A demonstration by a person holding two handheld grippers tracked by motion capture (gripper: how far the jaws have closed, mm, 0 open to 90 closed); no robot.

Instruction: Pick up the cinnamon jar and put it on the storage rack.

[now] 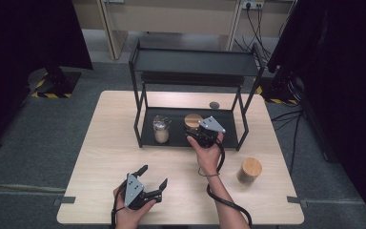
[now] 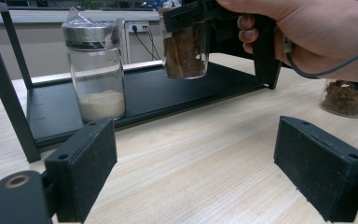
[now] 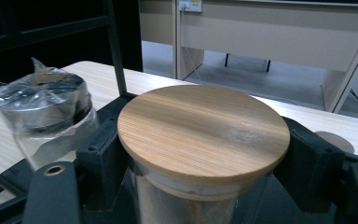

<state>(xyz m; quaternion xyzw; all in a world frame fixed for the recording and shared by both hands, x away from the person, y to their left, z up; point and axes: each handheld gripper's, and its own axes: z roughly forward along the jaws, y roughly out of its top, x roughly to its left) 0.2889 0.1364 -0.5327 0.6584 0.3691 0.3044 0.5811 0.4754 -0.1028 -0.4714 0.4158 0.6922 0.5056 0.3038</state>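
Between the jaws of the right claw, the wooden-lidded jar is being clamped just under its lid, hovering above the rack's lower shelf; placement is in hand; lowering squarely beside the metal-lidded jar comes next; the left claw is idling wide open and empty over the surface.

A wooden table carries a black rack, a wood-lidded jar and a disc.
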